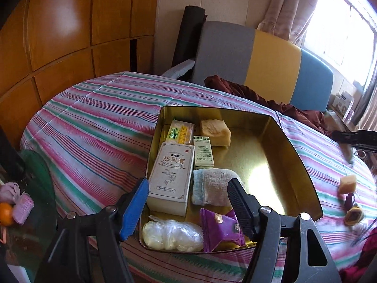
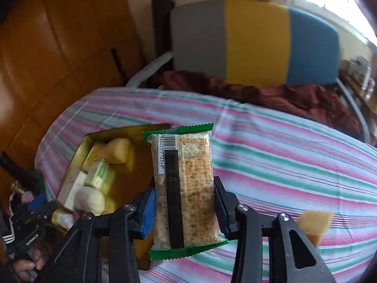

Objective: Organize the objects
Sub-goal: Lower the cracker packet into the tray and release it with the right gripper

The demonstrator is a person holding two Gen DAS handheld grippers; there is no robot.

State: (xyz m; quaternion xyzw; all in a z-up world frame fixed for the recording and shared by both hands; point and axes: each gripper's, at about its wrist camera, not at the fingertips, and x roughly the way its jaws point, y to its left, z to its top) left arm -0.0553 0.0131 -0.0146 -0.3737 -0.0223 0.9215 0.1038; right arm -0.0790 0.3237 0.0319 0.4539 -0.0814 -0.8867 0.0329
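A gold tin (image 1: 289, 141) lies on the striped cloth. It holds a white box (image 1: 170, 179), a small green box (image 1: 203, 152), a yellow-green box (image 1: 180, 132), a tan block (image 1: 215, 129), a rolled sock (image 1: 212, 186), a purple packet (image 1: 219, 228) and a clear plastic bundle (image 1: 172, 235). My left gripper (image 1: 188, 184) hovers open above the tin's near end, gripping nothing. My right gripper (image 2: 185, 181) is shut on a green-edged snack packet (image 2: 186, 165), held in the air just right of the tin (image 2: 94, 134). Another tan block (image 2: 314, 224) rests on the cloth.
A chair (image 1: 271, 63) with a grey, yellow and blue back stands behind the table, with maroon cloth (image 1: 247, 92) on it. Wooden cabinets (image 1: 70, 35) fill the left. A small brown-and-yellow item (image 1: 353, 215) lies at the right edge. An orange (image 1: 6, 213) sits far left.
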